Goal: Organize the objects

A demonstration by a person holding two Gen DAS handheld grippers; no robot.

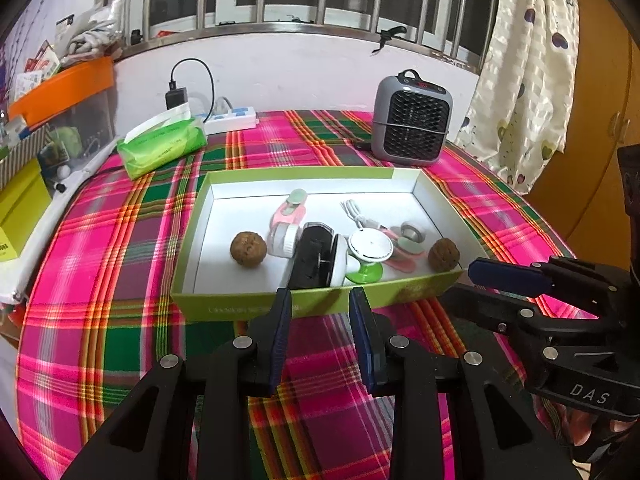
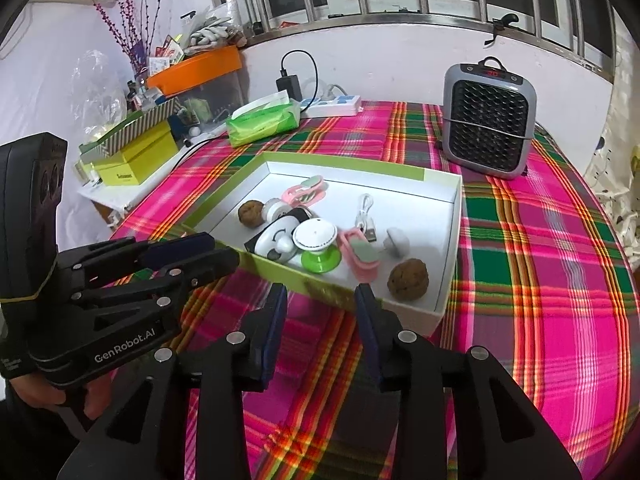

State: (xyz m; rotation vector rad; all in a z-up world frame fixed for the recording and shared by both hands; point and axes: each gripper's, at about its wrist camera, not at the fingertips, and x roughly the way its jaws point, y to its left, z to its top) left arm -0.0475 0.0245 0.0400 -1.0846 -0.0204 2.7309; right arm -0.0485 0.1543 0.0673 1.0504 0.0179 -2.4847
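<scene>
- The green-rimmed cardboard box (image 1: pixel 256 307) sits on the bench (image 1: pixel 100 280), which is covered in a pink and green plaid cloth; all the small items in view already lie inside the box
- Inside the box: a walnut (image 1: pixel 248 249) at the left, a second walnut (image 1: pixel 443 254) by the near right corner, a pink clip (image 1: pixel 289 210) toward the back, another pink clip (image 2: pixel 360 254) near the middle, a white USB cable (image 1: pixel 360 216), a white-and-black gadget (image 1: pixel 316 258), a white disc on a green suction base (image 1: pixel 366 258), and a small grey rounded piece (image 2: pixel 396 241)
- The left gripper (image 1: pixel 320 300) hovers in front of the near wall of the box with its jaws parted and nothing between them
- The right gripper (image 2: pixel 320 294) hovers before the near right corner, close to the second walnut, its jaws also apart and empty
- Judgement: the sorting looks close to finished, as no loose task item shows on the cloth outside the box; this reads as the moment just after a drop-off
- A grey space heater (image 1: pixel 412 120), a green tissue pack (image 1: pixel 164 144) and a white power strip (image 1: pixel 232 118) stand behind the box, well apart from it, and look like fixtures
- Next move, as I judge it: draw both grippers clear of the box wall without nudging it, then check for any stray item
</scene>
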